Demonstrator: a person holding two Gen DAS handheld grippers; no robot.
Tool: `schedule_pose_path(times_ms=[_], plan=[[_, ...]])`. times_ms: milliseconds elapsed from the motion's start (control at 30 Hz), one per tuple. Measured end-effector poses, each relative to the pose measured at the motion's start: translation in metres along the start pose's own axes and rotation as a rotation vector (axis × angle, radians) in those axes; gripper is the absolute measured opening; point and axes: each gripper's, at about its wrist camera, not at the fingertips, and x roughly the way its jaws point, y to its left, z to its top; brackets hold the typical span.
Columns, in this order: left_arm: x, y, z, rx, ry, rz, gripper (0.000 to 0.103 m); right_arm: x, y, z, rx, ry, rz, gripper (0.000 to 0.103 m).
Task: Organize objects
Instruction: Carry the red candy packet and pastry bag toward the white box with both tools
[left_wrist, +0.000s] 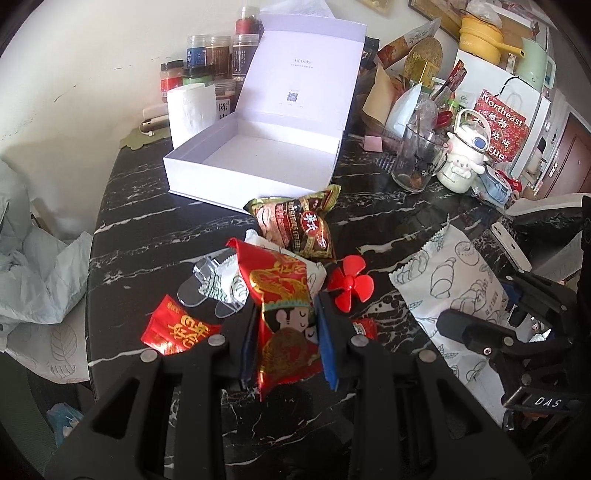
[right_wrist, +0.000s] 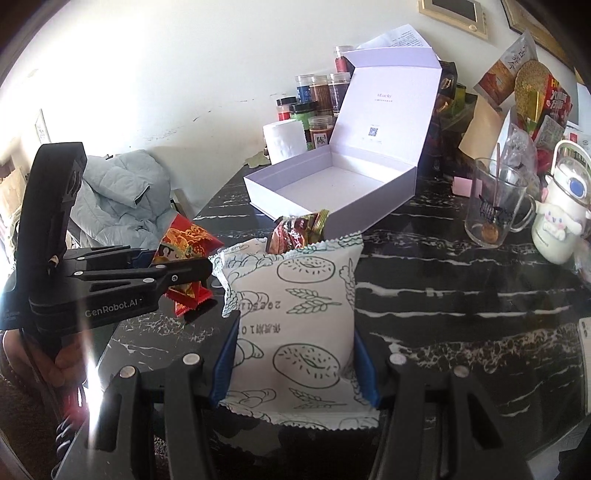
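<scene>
My left gripper (left_wrist: 286, 338) is shut on a red snack packet with a gold dragon print (left_wrist: 284, 317), held above the black marble table (left_wrist: 147, 229). In the right wrist view that packet (right_wrist: 184, 243) sticks up out of the left gripper (right_wrist: 184, 275). My right gripper (right_wrist: 293, 347) is shut on a white bread packet with line drawings (right_wrist: 299, 314), also seen in the left wrist view (left_wrist: 447, 291). An open white box (left_wrist: 255, 162) (right_wrist: 332, 184) with its lid raised stands empty at the back. A brown snack packet (left_wrist: 299, 221) (right_wrist: 295, 230) lies in front of it.
On the table lie a red propeller (left_wrist: 349, 282), a small red packet (left_wrist: 173, 330), a clear plastic piece (left_wrist: 207, 282) and a white wrapper. A glass mug (left_wrist: 417, 155) (right_wrist: 493, 203), a white character bottle (left_wrist: 461, 158) and spice jars (left_wrist: 210, 62) stand around the box. A grey jacket (right_wrist: 118, 199) lies left.
</scene>
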Motion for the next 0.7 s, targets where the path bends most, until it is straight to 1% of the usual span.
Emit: schedule_pose_path(times_ms=[367,600,700], plan=[[0.008,-0.005,0.038,0.045,-0.022,-0.017,0.027,0.012,-0.017,0.036,-0.036,-0.021,0.018,0.056],[0.015,-0.007,0.065,0.071,-0.064,0.007,0.027,0.021,-0.028,0.059,-0.055,-0.048,0.011,0.056],[0.021,-0.007,0.074,0.084,-0.068,0.007,0.027,0.025,-0.034,0.069,-0.055,-0.054,0.009,0.056]])
